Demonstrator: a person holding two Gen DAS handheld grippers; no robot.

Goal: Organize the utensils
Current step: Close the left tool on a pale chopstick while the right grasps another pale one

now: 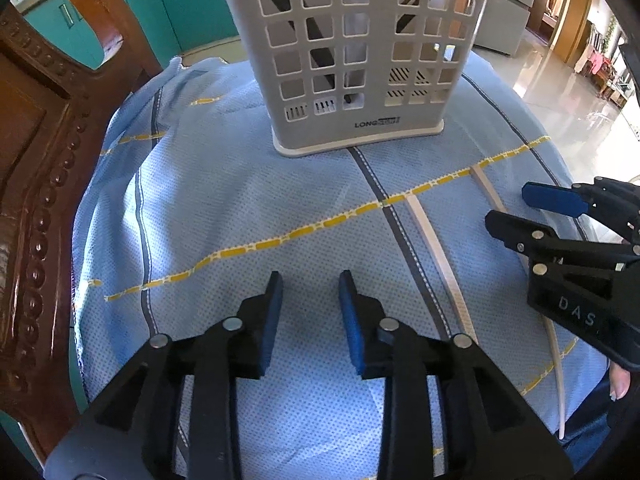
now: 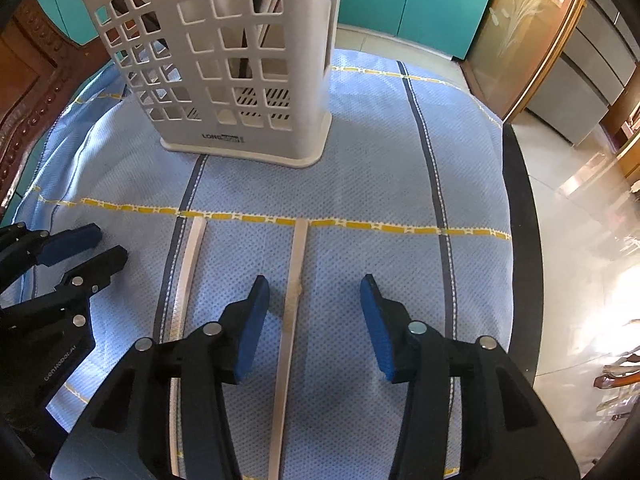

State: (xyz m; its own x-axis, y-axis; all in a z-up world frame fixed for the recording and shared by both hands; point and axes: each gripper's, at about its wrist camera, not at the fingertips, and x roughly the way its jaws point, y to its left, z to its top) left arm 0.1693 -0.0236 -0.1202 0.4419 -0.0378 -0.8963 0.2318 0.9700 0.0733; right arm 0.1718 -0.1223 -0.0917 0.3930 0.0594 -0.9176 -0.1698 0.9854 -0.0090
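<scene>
- Left gripper (image 1: 310,312): tilted steeply down over the blue checked cloth (image 1: 224,208), jaws parted a little, nothing but bare cloth between the blue pads (image 1: 352,320).
- Right gripper (image 2: 314,320): also angled steeply down, jaws spread wider, straddling the right chopstick (image 2: 294,292) without touching it; seen from the left wrist view entering at the right edge, low over the cloth.
- Two pale chopsticks lying flat on the cloth, roughly parallel, far tips reaching the yellow stripe; left chopstick (image 2: 188,272) just beside the dark stripe, between the two grippers.
- White slotted utensil holder (image 1: 360,52) upright at the far side of the cloth, well apart from both chopsticks; dark handles visible through its holes, kind not discernible.
- Carved wooden chair back (image 1: 36,152) close along the left edge of the cloth.
- Fingertip of the person (image 1: 618,386) just visible under the right gripper in the left wrist view.
</scene>
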